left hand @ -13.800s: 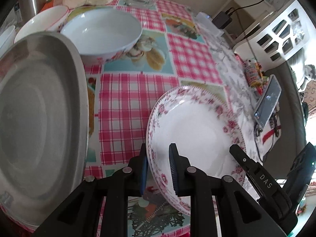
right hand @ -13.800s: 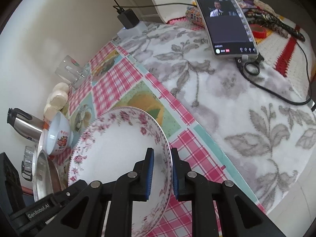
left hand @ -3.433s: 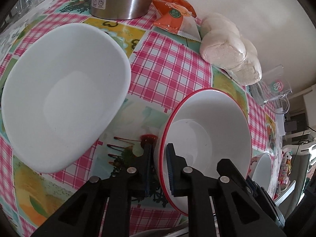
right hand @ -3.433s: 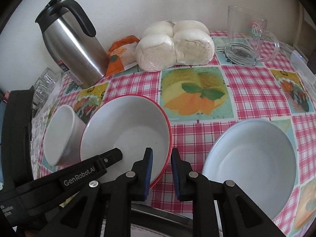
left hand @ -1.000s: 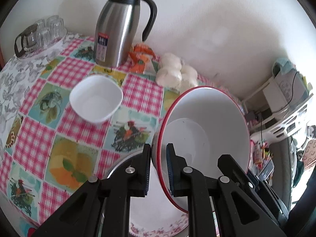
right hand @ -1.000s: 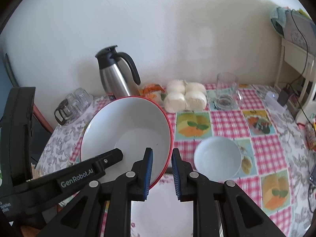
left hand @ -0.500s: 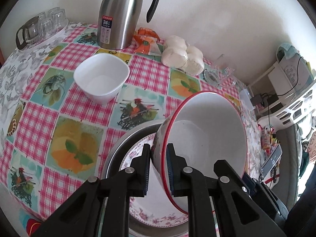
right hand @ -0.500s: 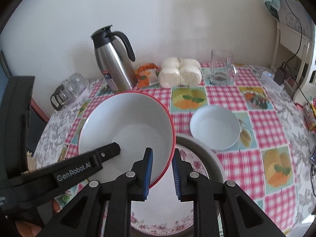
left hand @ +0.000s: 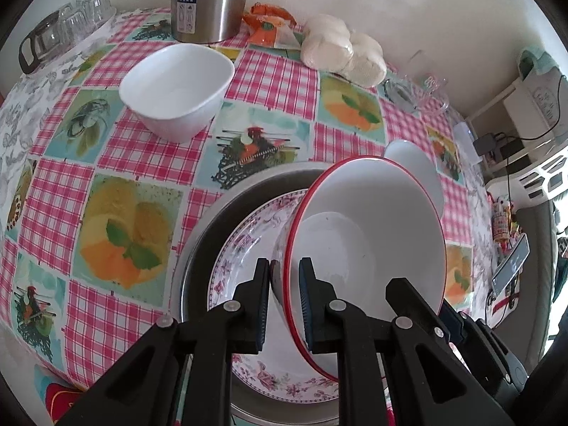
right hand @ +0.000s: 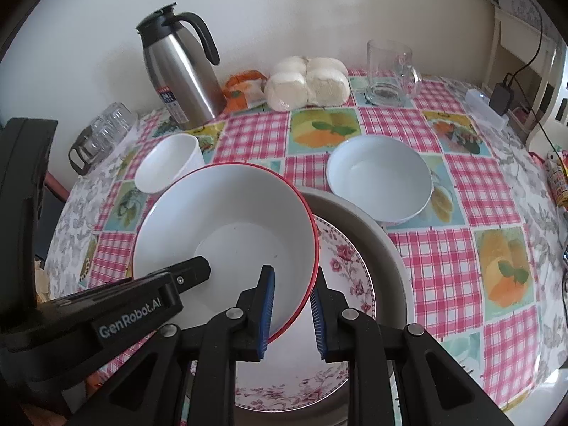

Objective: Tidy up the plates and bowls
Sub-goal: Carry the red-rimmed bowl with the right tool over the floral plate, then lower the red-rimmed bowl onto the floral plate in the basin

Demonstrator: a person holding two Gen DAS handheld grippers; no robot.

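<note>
Holding the round, glossy red-rimmed bowl (right hand: 227, 234) tilted over the floral plate (right hand: 351, 269), you have both tools nearly closed on its rim: your left gripper (left hand: 283, 301) and right gripper (right hand: 291, 314), ribbed blue pads clamping the thin wall. The plate lies in a dull metal tray (left hand: 213, 227) on the checked tablecloth (left hand: 149, 163)

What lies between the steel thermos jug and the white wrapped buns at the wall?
An orange snack packet lies between steel thermos jug and white wrapped buns; clearest in the right wrist view.
</note>
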